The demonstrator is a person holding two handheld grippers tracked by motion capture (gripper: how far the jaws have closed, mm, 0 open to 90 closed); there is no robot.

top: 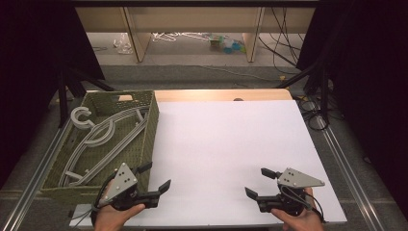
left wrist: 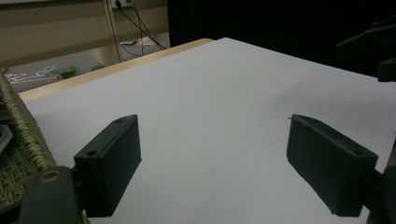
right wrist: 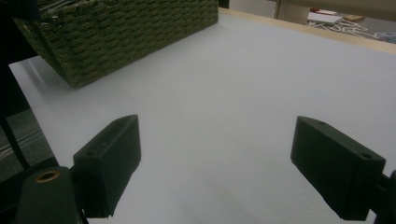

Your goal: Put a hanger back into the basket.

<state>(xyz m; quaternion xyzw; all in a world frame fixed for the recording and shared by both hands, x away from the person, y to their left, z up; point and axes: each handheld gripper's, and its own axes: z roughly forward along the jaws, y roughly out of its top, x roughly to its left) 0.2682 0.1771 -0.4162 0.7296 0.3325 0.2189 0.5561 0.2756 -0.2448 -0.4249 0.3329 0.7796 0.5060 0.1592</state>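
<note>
Near edge: your left gripper (top: 155, 177) and right gripper (top: 256, 182) both gape, empty, on the white sheet (top: 226, 144) | Basket (top: 150, 134) left of sheet, hangers (top: 103, 139) inside | Step: nothing taken yet | Next: reach left gripper into basket, pinch one hanger.

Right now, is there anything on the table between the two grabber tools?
Nothing: in the high view, only bare white table stretches between the left gripper and the right gripper, both open.
</note>
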